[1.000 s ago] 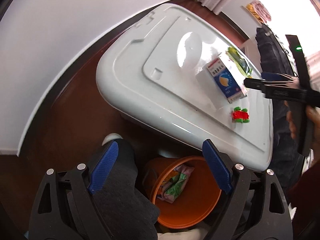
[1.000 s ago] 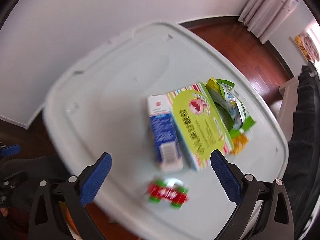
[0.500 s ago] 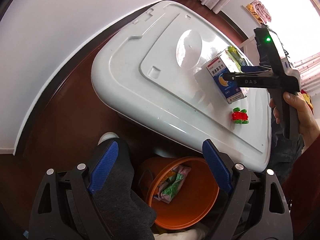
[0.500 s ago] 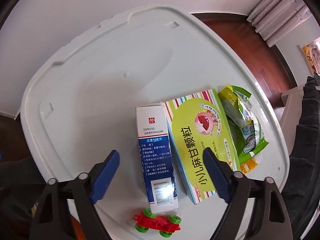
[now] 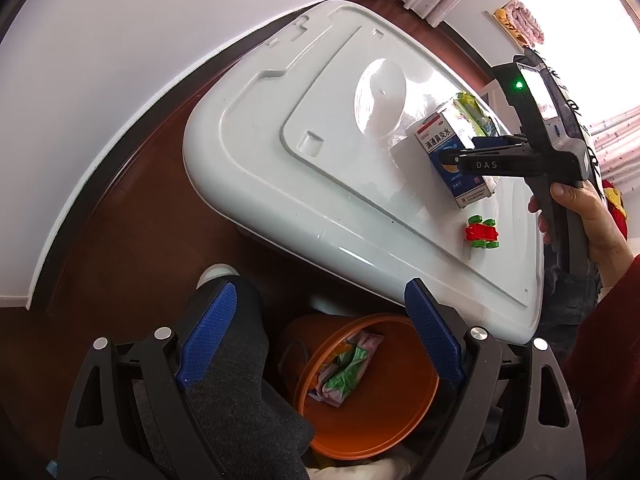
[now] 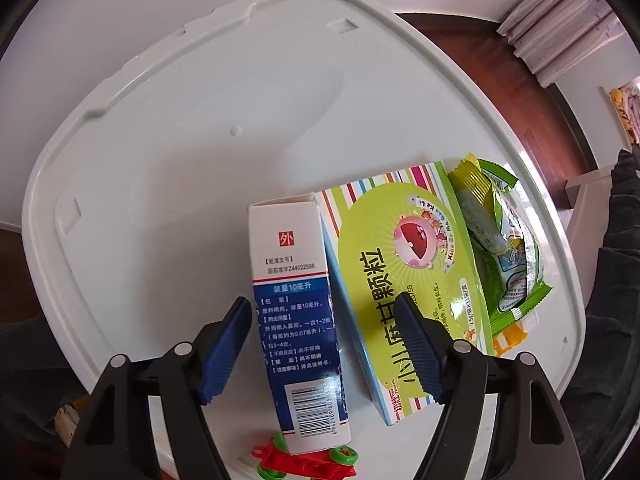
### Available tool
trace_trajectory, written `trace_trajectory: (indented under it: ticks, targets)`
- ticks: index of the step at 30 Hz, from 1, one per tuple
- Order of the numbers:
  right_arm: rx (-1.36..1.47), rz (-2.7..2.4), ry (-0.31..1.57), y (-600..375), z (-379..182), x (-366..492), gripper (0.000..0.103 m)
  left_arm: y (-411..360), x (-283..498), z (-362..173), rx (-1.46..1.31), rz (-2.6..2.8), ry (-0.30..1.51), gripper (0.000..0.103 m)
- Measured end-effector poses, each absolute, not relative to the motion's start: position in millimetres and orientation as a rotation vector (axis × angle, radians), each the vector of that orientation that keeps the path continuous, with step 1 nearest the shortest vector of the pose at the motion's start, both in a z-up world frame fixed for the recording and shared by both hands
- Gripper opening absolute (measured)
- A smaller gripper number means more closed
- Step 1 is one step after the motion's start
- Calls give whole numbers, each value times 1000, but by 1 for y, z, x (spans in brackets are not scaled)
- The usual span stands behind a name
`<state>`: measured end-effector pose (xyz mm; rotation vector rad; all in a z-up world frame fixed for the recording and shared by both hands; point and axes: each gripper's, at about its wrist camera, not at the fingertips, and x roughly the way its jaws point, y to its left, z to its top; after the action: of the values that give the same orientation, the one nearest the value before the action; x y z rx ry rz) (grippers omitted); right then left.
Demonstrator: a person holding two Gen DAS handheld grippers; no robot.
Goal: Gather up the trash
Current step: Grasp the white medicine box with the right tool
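A white-and-blue medicine box (image 6: 296, 304) lies on a white plastic lid (image 6: 192, 128), beside a green striped box (image 6: 404, 264) and a green snack wrapper (image 6: 500, 240). My right gripper (image 6: 324, 344) is open, its jaws on either side of the white-and-blue box, not touching it. It also shows in the left wrist view (image 5: 460, 152) over the same box (image 5: 440, 136). My left gripper (image 5: 320, 336) is open and empty above an orange bin (image 5: 384, 424) holding wrappers (image 5: 344, 372).
A red-and-green toy car (image 5: 482, 233) lies on the lid (image 5: 280, 168) near its front edge, also seen in the right wrist view (image 6: 304, 460). A dark-trousered leg (image 5: 240, 400) is beside the bin. Dark wood floor (image 5: 120, 232) and a white wall (image 5: 100, 40) surround the lid.
My right gripper has moved down and forward over the white-and-blue box, and its jaws have narrowed around it. My left gripper has stayed over the bin.
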<state>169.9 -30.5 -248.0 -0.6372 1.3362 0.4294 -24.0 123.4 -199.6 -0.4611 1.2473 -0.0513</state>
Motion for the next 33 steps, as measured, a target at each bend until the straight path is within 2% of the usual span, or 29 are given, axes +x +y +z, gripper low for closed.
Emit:
trace_trajectory:
  ticks: [3, 10, 12, 17, 27, 33]
  targets:
    - [-669, 447, 1328, -25, -248, 164, 70, 123, -25, -199, -461, -51, 1245, 84]
    - [-663, 478, 1328, -23, -243, 160, 51, 123, -25, -201, -474, -54, 1248, 84]
    - [-670, 479, 1329, -25, -244, 163, 49, 123, -25, -201, -475, -57, 1249, 84]
    - [-693, 517, 1312, -20, -238, 155, 32, 124, -24, -202, -483, -55, 1250, 84]
    - [-484, 552, 1300, -39, -210, 155, 31, 124, -25, -201, -478, -56, 1243, 84]
    - [-261, 578, 1198, -72, -149, 143, 31, 112, -20, -194, -410, -64, 1227, 84]
